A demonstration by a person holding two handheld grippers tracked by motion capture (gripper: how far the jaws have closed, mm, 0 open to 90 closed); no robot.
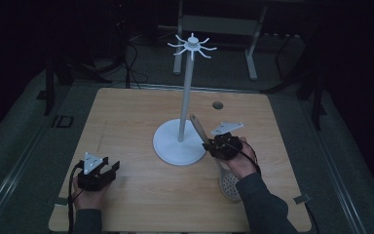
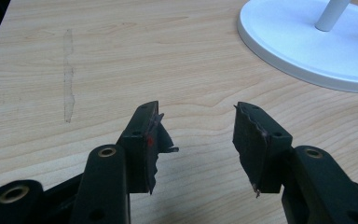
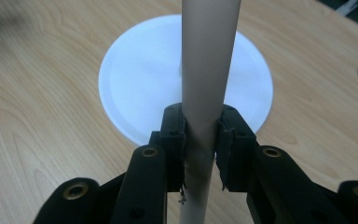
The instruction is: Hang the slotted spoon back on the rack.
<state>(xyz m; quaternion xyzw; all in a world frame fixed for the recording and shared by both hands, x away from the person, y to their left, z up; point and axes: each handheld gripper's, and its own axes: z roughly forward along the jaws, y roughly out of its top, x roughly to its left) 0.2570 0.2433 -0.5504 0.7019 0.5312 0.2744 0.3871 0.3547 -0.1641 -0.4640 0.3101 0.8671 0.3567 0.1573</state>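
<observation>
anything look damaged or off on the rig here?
Yes: the left gripper is open over bare table, and the liners on its pads look torn and ragged, with a flap peeling off the left one. A pale streak of residue marks the wood beyond it. Nothing spilled.

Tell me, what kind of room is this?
Probably a lab or workshop for recording handling tasks: a bare wooden table, a person's hand-held right gripper with trailing cable, and metal frame legs on a dim floor.
</observation>
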